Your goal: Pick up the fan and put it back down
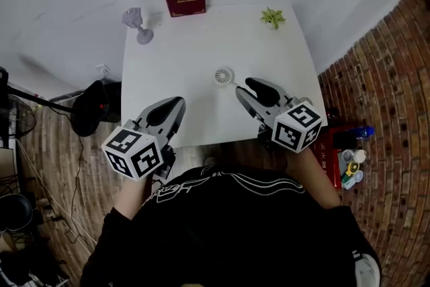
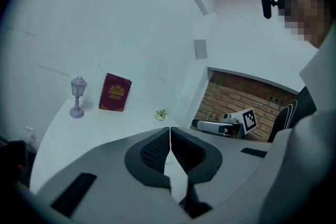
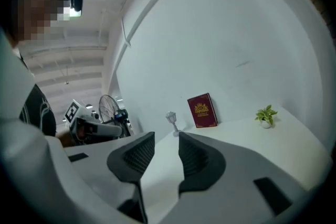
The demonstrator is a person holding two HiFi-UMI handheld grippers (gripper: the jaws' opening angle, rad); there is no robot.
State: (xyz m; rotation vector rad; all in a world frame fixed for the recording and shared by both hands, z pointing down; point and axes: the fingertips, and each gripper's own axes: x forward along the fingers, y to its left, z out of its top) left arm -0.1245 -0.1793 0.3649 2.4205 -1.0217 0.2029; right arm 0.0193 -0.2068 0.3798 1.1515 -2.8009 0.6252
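Fan [image 1: 224, 75] lies mid-desk [image 1: 195, 44], clear of both hand-held grippers.
My right hand-held gripper [image 1: 242, 86] is just beside it, jaws apart and empty. My left hand-held gripper [image 1: 179, 103] is by the front edge, jaws together on nothing. Neither gripper view shows the fan; from the head view it's a small white disc, detail unreadable.
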